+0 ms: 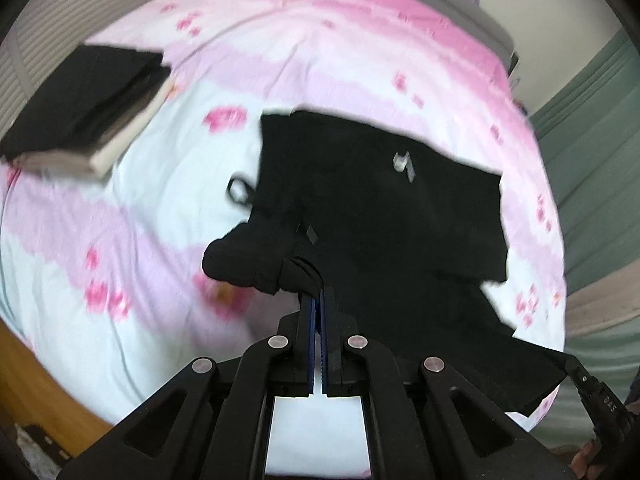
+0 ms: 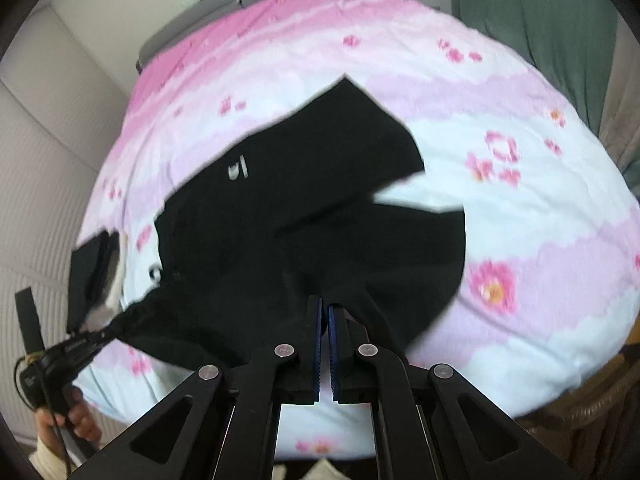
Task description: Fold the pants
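Pants (image 1: 360, 220) hang pinched in both clamped tools, left tool (image 1: 319, 300) and right tool (image 2: 325, 308), above the bed (image 1: 120, 320); recommend level, taut carry before laying the fold flat.

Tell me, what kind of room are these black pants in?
Most likely a bedroom. The black pants lie on a bed with a pink flowered cover, a stack of folded clothes sits beside them, and a green curtain hangs behind.
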`<state>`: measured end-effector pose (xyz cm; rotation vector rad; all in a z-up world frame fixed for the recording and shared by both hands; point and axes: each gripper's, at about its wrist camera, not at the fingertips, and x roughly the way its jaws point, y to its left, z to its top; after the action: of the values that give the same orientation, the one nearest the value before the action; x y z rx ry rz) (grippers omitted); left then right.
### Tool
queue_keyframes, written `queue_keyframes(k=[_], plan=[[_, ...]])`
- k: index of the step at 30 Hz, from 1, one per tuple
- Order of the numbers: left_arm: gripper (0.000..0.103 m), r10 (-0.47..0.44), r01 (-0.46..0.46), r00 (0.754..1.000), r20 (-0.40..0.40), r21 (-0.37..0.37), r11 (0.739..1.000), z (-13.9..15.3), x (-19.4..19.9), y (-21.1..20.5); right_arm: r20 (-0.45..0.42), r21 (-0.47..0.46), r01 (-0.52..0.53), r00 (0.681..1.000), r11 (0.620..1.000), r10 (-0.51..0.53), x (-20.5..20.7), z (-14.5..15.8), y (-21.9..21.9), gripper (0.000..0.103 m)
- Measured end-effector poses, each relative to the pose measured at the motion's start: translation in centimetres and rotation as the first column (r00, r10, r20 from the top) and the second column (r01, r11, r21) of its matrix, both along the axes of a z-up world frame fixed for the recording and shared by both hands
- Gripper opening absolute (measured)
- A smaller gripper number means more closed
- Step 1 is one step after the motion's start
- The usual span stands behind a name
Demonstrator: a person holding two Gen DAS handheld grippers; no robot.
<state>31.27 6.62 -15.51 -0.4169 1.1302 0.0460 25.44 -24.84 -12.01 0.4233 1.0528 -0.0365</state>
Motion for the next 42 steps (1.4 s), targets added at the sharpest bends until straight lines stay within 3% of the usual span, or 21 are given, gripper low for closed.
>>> queue_keyframes(k=[12, 18, 25, 26, 27, 29, 31, 35, 39, 42], plan=[[0.004, 0.051, -0.049, 0.993, 0.102, -0.023, 0.999, 3.6, 9.5, 0.5, 0.275, -0.023, 0.063, 0.96, 0.998, -0.055, 10.1, 7.2, -1.1, 0.003], [0.004, 0.064, -0.064, 0.996, 0.06, -0.016, 0.998, 1.5, 16.2, 0.6, 0.312, -0.092, 0.044, 0.95, 0.995, -0.014, 18.0, 8.0, -0.9, 0.003], [0.004, 0.072, -0.07, 0.997, -0.019, 0.102, 0.992, -3.2, 22.9, 0.6, 0.215, -0.139, 0.0, 0.976, 0.99, 0.03, 24.7, 4.9, -0.9, 0.007], [0.004, 0.07, -0.065, 0.997, -0.034, 0.12, 0.991, -3.9, 23.6, 0.6, 0.194, -0.151, -0.013, 0.98, 0.988, 0.042, 25.2, 4.2, -0.9, 0.016], [0.004, 0.06, -0.053, 0.997, -0.048, 0.141, 0.989, -4.6, 24.3, 0.4, 0.167, -0.165, -0.032, 0.984, 0.986, 0.06, 25.7, 3.3, -0.9, 0.035], [0.004, 0.033, -0.019, 0.997, -0.074, 0.176, 0.984, -5.8, 25.1, 0.2, 0.104, -0.198, -0.093, 0.988, 0.976, 0.115, 26.5, 1.2, -0.5, 0.051], [0.004, 0.01, 0.009, 0.995, -0.095, 0.205, 0.979, -6.7, 25.6, -0.1, 0.059, -0.226, -0.153, 0.984, 0.962, 0.17, 26.7, -0.7, -0.1, 0.054], [0.004, -0.017, 0.047, 0.992, -0.125, 0.238, 0.97, -7.7, 25.9, -0.6, -0.112, -0.236, -0.293, 0.955, 0.927, 0.273, 27.6, -6.7, 0.3, 0.055], [0.004, -0.056, 0.1, 0.986, -0.158, 0.289, 0.952, -8.9, 26.5, -1.7, -0.193, -0.229, -0.294, 0.948, 0.928, 0.252, 28.5, -10.4, -1.3, 0.055], [0.009, -0.08, 0.144, 0.971, -0.223, 0.286, 0.947, -9.6, 27.2, -1.9, -0.216, -0.245, -0.271, 0.951, 0.931, 0.22, 29.3, -11.3, -2.5, 0.055]])
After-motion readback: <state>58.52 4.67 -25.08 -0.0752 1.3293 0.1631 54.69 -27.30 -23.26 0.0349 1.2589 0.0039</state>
